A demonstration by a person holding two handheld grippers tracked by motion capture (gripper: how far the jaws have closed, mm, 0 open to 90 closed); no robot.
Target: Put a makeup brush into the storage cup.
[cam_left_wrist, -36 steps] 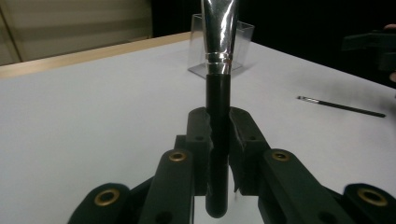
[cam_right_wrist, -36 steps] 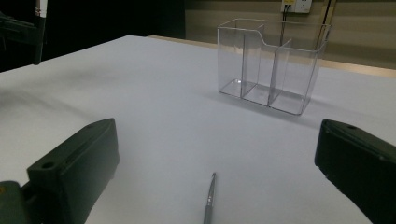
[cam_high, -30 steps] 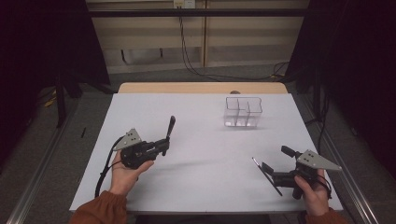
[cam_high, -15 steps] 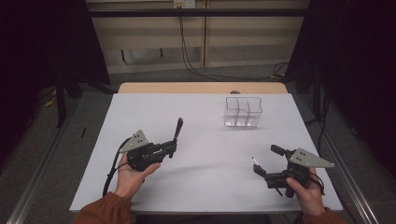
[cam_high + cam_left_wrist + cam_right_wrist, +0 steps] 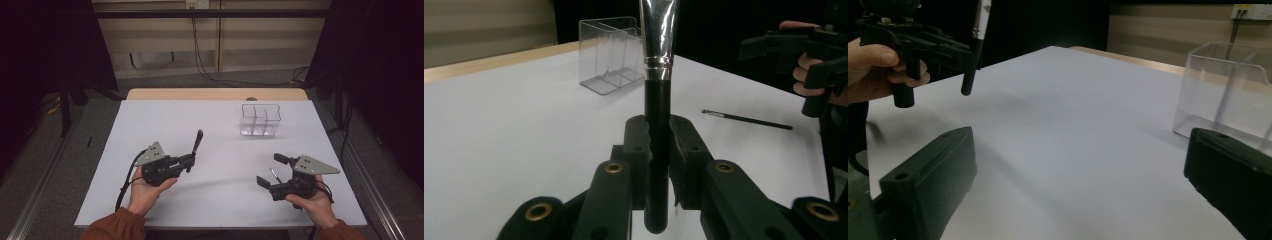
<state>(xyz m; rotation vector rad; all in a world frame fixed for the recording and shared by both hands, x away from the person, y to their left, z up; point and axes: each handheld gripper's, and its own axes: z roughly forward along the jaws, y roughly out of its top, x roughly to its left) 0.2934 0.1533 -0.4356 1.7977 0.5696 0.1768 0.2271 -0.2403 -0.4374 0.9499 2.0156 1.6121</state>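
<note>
1. Because the left gripper view is cutting off the top of the black-handled brush with the silver metal ferrule (image 5: pixel 658 75), its bristles are not showing there, and in the high view the brush (image 5: pixel 197 144) is looking like nothing more than a dark stick.
2. The left gripper (image 5: pixel 189 161) is clenching that brush by the lower handle, both jaws pressing against it, the butt end hanging just below them.
3. The person's left hand (image 5: pixel 146 189) is holding its gripper low over the white table (image 5: pixel 165 120), the brush slanting up and away toward the far side.
4. The right hand (image 5: pixel 312 201) is keeping the right gripper (image 5: pixel 272 171) near the front right corner, jaws spread wide with nothing between them.
5. A thin dark pencil-like stick (image 5: pixel 748 119) is lying flat on the table; from above it (image 5: pixel 274 175) is sitting between the open jaws, too small to identify.
6. The clear plastic divided organiser box (image 5: pixel 260 120) is standing at the far right of the table, well apart from both grippers; the right gripper view is showing its wall (image 5: pixel 1228 85) up close, partly behind one jaw.
</note>
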